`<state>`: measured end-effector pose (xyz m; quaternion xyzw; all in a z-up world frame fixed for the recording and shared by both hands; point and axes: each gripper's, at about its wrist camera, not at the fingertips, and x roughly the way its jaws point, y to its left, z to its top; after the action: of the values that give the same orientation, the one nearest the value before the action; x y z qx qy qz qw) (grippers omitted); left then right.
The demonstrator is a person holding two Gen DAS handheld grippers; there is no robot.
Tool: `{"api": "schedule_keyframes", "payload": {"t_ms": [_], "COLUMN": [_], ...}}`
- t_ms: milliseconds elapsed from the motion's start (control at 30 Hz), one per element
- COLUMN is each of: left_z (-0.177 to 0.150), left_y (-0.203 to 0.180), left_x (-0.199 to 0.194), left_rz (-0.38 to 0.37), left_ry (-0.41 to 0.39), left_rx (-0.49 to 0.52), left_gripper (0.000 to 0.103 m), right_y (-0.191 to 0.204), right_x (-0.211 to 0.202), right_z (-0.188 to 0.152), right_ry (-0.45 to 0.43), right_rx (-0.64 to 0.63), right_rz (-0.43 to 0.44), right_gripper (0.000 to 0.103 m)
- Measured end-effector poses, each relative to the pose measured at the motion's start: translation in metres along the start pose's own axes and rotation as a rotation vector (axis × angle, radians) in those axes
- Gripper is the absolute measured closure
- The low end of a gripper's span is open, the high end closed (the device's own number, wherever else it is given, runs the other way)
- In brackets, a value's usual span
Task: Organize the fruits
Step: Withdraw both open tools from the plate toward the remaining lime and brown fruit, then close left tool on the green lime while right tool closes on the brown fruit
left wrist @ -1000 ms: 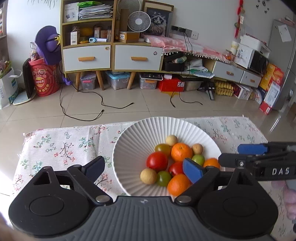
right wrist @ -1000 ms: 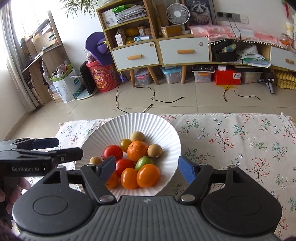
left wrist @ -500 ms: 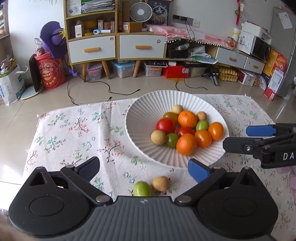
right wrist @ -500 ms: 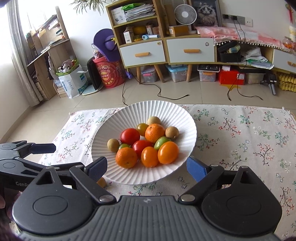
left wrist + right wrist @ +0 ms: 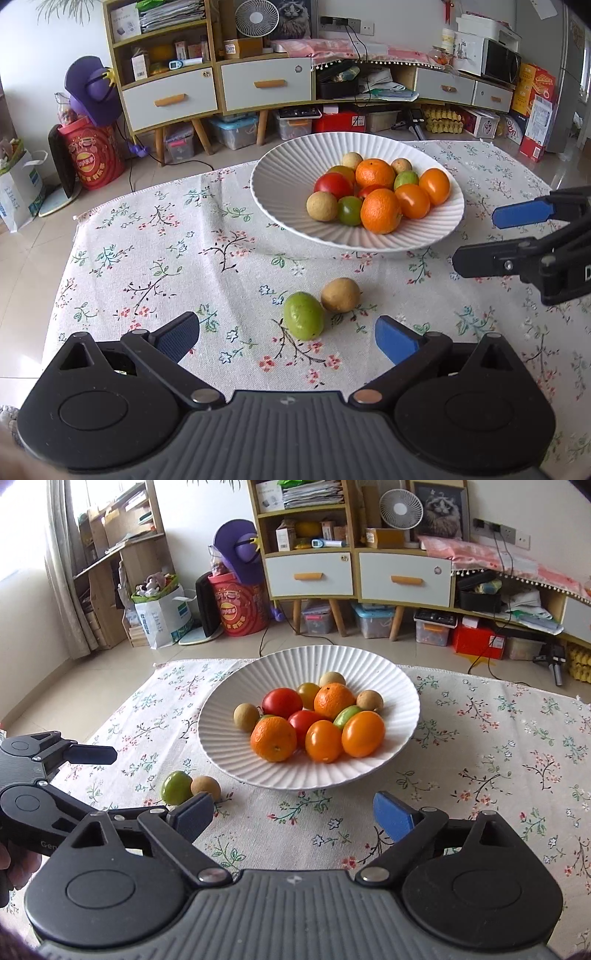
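Two strays sit outside the white bowl (image 5: 280,192) on the floral cloth (image 5: 147,258): a green fruit (image 5: 303,320) and a brown fruit (image 5: 340,294), side by side and apparently touching, just in front of the bowl's near rim. Inside the bowl is the pile, oranges, red tomatoes and small brown and green ones.

The left gripper (image 5: 286,334) hangs right over the pair with its jaws spread wide, nothing between the pads, the green fruit sitting just ahead of the gap. The right gripper (image 5: 295,812) is also spread, empty, and aimed at the bowl's near rim.

This looks like the pick-up step: gathering the two loose fruits into the bowl, neither grasped yet. The next move calls for the left gripper to drop onto the green fruit, bracketing it alone. The risk is that both are round, so a nudged neighbour could roll off across the cloth.
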<state>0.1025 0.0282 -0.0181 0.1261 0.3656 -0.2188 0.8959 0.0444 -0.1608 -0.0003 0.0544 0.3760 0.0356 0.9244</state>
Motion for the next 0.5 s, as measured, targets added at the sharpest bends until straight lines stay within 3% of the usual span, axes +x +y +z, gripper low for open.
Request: {"api": "schedule_keyframes", "payload": {"t_ms": [300, 500], "left_z": [-0.012, -0.012], "left_y": [0.004, 0.004], "left_x": [0.007, 0.010], "left_rz": [-0.008, -0.038], "left_ry": [-0.039, -0.057], "left_rx": [-0.019, -0.022], "left_gripper": [0.009, 0.026], "right_y": [0.008, 0.014], "right_x": [0.009, 0.014], "right_z": [-0.009, -0.012], "right_ry": [0.009, 0.029], "right_rx": [-0.035, -0.052], "right_rz": [0.058, 0.092], "right_gripper": [0.012, 0.019]}}
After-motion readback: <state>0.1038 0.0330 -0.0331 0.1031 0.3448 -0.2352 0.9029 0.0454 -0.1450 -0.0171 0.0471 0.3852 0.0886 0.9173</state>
